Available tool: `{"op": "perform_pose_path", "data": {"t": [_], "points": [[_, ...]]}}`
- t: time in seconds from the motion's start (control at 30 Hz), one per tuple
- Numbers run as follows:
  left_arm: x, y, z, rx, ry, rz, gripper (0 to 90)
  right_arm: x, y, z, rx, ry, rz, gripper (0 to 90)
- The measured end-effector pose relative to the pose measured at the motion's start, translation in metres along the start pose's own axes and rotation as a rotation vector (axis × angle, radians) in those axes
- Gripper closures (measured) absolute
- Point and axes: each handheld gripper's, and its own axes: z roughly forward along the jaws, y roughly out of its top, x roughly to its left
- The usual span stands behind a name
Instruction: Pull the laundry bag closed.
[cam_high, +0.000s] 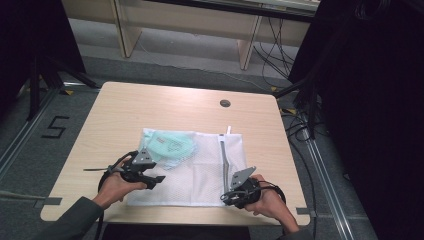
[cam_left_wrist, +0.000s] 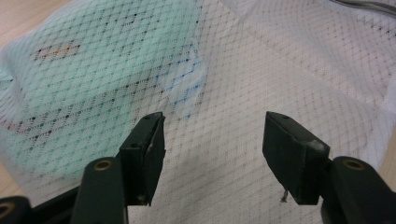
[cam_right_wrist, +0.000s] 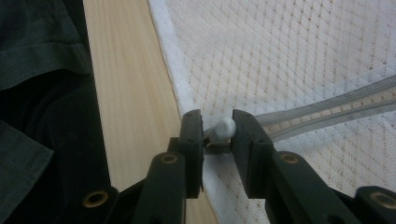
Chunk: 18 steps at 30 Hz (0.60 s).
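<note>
A white mesh laundry bag (cam_high: 200, 172) lies flat on the wooden table (cam_high: 150, 105), and a mint-green garment (cam_high: 170, 145) shows through its far left corner. My left gripper (cam_high: 156, 180) hovers over the bag's left side; in the left gripper view it (cam_left_wrist: 212, 135) is open above the mesh (cam_left_wrist: 280, 70), nothing between the jaws, the garment (cam_left_wrist: 93, 70) just ahead. My right gripper (cam_high: 227, 197) is at the bag's front edge, at the near end of the grey zipper (cam_high: 225, 160). In the right gripper view it (cam_right_wrist: 217, 119) is shut on the small white zipper pull (cam_right_wrist: 224, 127).
A round cable hole (cam_high: 225, 103) sits near the table's far edge. The bag's front hem lies close to the table's near edge (cam_right_wrist: 126, 93), beside the person's dark sleeve (cam_right_wrist: 42, 93). Dark stands and cables flank the table on the floor.
</note>
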Motion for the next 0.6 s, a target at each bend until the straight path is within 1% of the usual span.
{"op": "perform_pose_path", "data": {"t": [0.13, 0.2, 0.33, 0.37, 0.4, 0.43, 0.47, 0.5, 0.53, 0.6], "points": [[-0.0004, -0.0001, -0.0002, 0.008, 0.004, 0.0, 38.5, -0.0005, -0.0004, -0.0015, 0.001, -0.002, -0.008, 80.1], [0.0006, 0.0003, 0.0003, 0.007, 0.0, 0.025, 38.5, -0.0003, -0.0009, -0.0022, 0.003, -0.003, -0.009, 81.6], [-0.0004, 0.0001, 0.0007, 0.007, -0.001, 0.014, 38.6, 0.0004, -0.0001, -0.0022, 0.007, 0.007, -0.015, 84.5], [0.0004, 0.0003, 0.0005, 0.011, 0.001, 0.027, 38.6, 0.0008, 0.0002, -0.0021, 0.007, 0.007, -0.013, 85.4], [-0.0015, 0.0001, 0.0006, 0.006, -0.012, 0.002, 38.7, 0.0009, 0.0003, -0.0022, 0.007, 0.011, -0.01, 86.2], [-0.0018, 0.0003, 0.0006, 0.004, -0.008, 0.002, 38.8, 0.0006, 0.0004, -0.0026, 0.01, 0.01, -0.009, 86.5], [-0.0016, 0.0011, 0.0002, 0.007, -0.006, 0.022, 38.8, 0.0005, 0.0003, -0.0028, 0.009, 0.008, -0.006, 86.5], [-0.0035, 0.0008, 0.0011, 0.004, -0.015, 0.004, 38.8, 0.0006, 0.0004, -0.0036, 0.009, 0.005, 0.002, 86.5], [-0.0053, 0.0014, 0.0012, 0.004, -0.012, 0.01, 38.8, 0.0005, 0.0007, -0.0045, 0.005, 0.002, 0.011, 86.6], [-0.0092, 0.003, 0.003, -0.001, -0.021, 0.022, 38.9, 0.0, 0.0024, -0.0075, -0.017, -0.023, 0.018, 86.6]]}}
